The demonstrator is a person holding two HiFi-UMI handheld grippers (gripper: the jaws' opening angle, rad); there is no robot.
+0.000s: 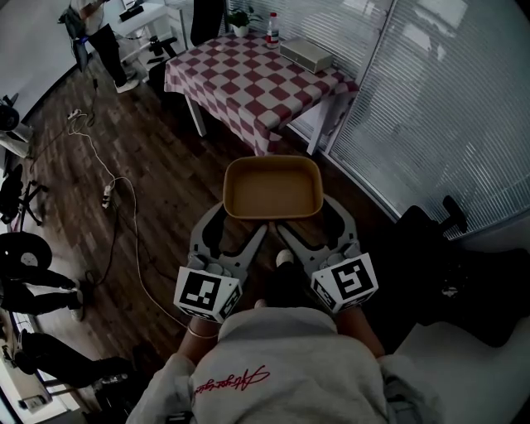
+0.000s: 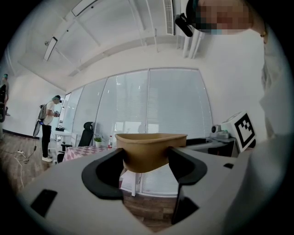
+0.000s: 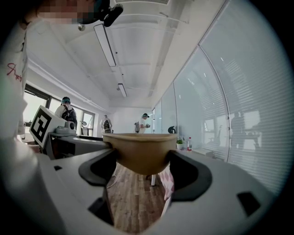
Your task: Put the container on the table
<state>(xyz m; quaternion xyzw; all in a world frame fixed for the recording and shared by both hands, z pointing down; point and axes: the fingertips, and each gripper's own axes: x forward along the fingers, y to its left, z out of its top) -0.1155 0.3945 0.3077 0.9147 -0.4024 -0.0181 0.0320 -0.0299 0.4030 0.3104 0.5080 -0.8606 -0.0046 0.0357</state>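
Carried at chest level, the container (image 1: 273, 187) hangs in the air above the floor (image 1: 157, 166), short of the table (image 1: 240, 83). I have it between both tools. The left gripper (image 1: 235, 220) is clamped on its near left corner and the right gripper (image 1: 312, 220) on its near right corner. The gripper views bear this out: the left jaws are closed on the tan wall of the container (image 2: 148, 151), and the right jaws are pressed in the same way against the container (image 3: 140, 151). Neither pair has any gap to spare.

The tub is empty and sits level. Its long axis runs side to side across my chest, so one long edge faces me and the other faces the table. The checked table lies straight ahead, a little to the left and well apart from the tub, with its near corner pointing this way. On its far side are a box (image 1: 306, 55), a bottle (image 1: 272, 30) and a plant (image 1: 240, 18), which leaves the near half bare. The two grippers look about equally far from the table. I judge that the carry goes forward as one, both arms together, to bring the far long edge over that bare cloth before lowering. A cable (image 1: 124, 215) trails on the floor to the left, off the direct line.
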